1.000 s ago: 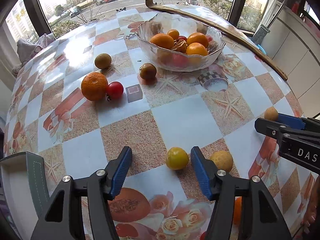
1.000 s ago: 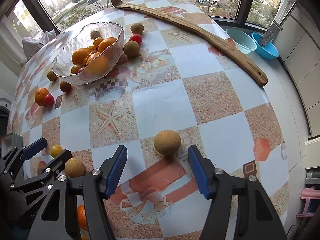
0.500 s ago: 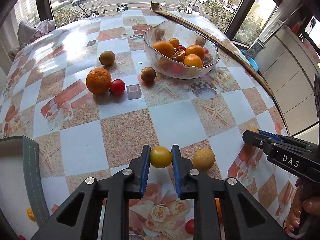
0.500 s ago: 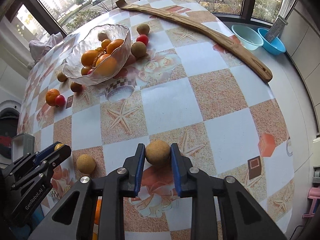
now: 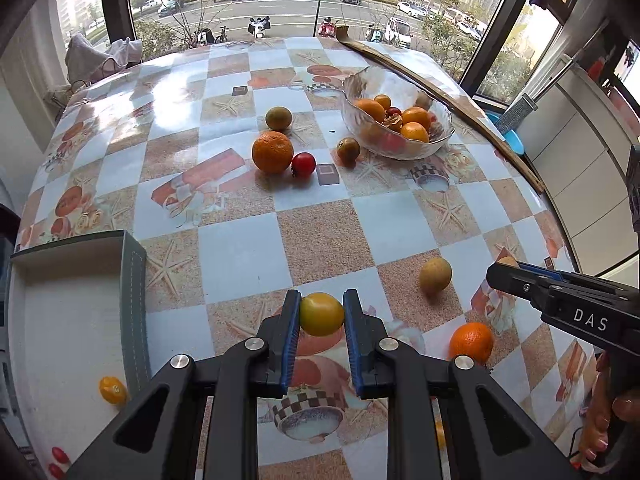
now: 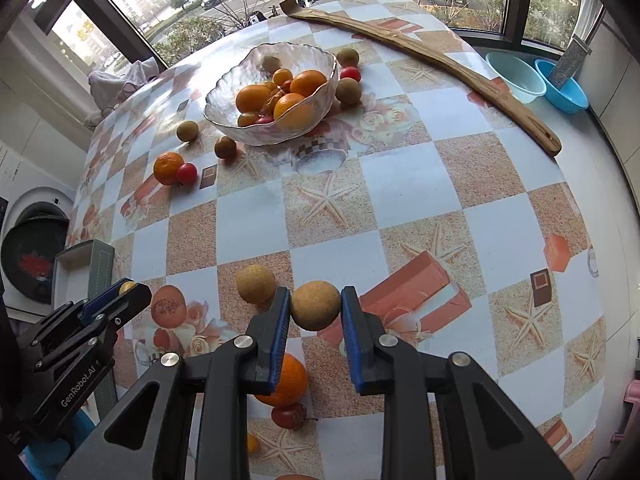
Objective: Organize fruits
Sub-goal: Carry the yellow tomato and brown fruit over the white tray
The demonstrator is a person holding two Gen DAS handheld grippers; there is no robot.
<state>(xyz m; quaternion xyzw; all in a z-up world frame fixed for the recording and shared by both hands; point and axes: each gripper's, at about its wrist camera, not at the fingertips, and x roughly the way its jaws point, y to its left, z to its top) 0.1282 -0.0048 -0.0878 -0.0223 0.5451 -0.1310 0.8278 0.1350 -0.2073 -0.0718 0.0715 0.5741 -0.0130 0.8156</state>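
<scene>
**Both grippers clamped on fruit, bowl ahead**

Left wrist view shows the left gripper point(image 5: 321, 314) closed on a yellow tomato point(image 5: 321, 314), its blue pads pressing the fruit's two sides at the widest part. Smooth skin looks slippery and the flesh likely soft, so a light squeeze across the middle seems safest; it should weigh little. Whether it hangs just above the tablecloth point(image 5: 240, 248) or rests on it is hard to tell through the fisheye.

Right wrist view shows the right gripper point(image 6: 315, 306) clamped likewise on a tan, rough-skinned round fruit point(image 6: 315, 306), perhaps a longan-type; its matte rind should give better friction and feel firmer. A second tan fruit point(image 6: 255, 283) sits just left of that gripper's left finger, and a mandarin point(image 6: 289, 380) lies below it.

Far ahead of both grippers stands the glass bowl point(image 6: 224, 92) holding oranges, the probable destination. To the left gripper's left lies an open box point(image 5: 132, 280).
</scene>
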